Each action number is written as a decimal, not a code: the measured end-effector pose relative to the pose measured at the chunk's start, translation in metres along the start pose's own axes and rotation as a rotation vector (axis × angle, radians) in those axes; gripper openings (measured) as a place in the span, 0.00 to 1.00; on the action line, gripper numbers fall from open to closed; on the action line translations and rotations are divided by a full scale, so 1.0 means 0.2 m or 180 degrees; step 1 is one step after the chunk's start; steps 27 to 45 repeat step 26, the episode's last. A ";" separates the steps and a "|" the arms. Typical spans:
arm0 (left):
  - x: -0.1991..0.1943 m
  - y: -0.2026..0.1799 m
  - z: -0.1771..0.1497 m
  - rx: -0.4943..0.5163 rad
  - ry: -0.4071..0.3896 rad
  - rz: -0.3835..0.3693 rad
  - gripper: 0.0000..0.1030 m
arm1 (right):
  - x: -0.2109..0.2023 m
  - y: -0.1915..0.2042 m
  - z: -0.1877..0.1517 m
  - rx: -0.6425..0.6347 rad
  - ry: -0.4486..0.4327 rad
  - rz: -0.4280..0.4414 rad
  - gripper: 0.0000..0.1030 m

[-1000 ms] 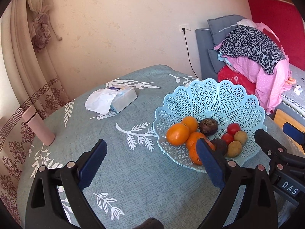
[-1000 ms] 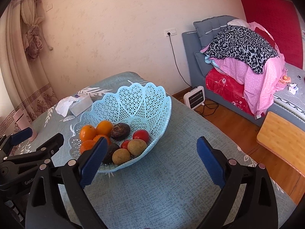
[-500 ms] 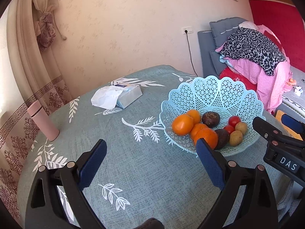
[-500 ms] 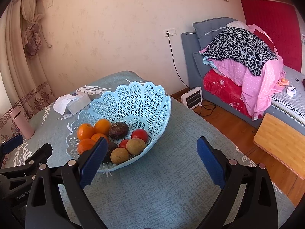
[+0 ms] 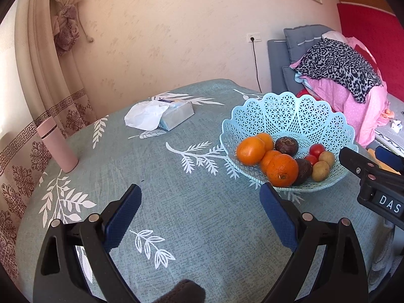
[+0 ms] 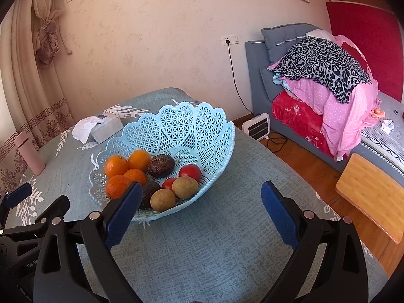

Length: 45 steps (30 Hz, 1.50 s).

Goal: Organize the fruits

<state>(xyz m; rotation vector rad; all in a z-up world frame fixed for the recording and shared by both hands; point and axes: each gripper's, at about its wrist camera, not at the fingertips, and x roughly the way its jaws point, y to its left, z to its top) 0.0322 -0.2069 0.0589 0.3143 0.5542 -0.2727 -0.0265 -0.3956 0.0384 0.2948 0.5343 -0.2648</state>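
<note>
A light blue lattice basket stands on the table and holds several oranges, two dark avocados, two red tomatoes and two brown kiwis. My left gripper is open and empty over bare cloth, left of and in front of the basket. My right gripper is open and empty, near the basket's front right; its left fingertip overlaps the fruit in view. Each gripper shows at the edge of the other's view.
A tissue box with a white tissue lies behind the basket's left. A pink bottle stands near the table's left edge by the curtain. A bed with piled clothes, a small heater and a wooden stool lie to the right.
Both grippers have pulled back from the basket; it now looks smaller and farther in the left wrist view. Their jaws stay open and the fruit has not moved.
</note>
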 end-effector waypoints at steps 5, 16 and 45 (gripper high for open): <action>0.00 0.00 -0.01 0.0004 0.0016 -0.0031 0.95 | 0.03 0.05 -0.02 -0.0149 0.0165 0.0028 0.94; -0.01 -0.05 -0.02 0.0252 -0.0083 0.0128 0.95 | 0.04 0.06 -0.03 -0.0180 0.0272 0.0011 0.94; -0.01 0.14 -0.13 -0.0095 0.0373 0.0160 0.95 | -0.04 0.18 -0.09 -0.0442 0.0306 0.0039 0.94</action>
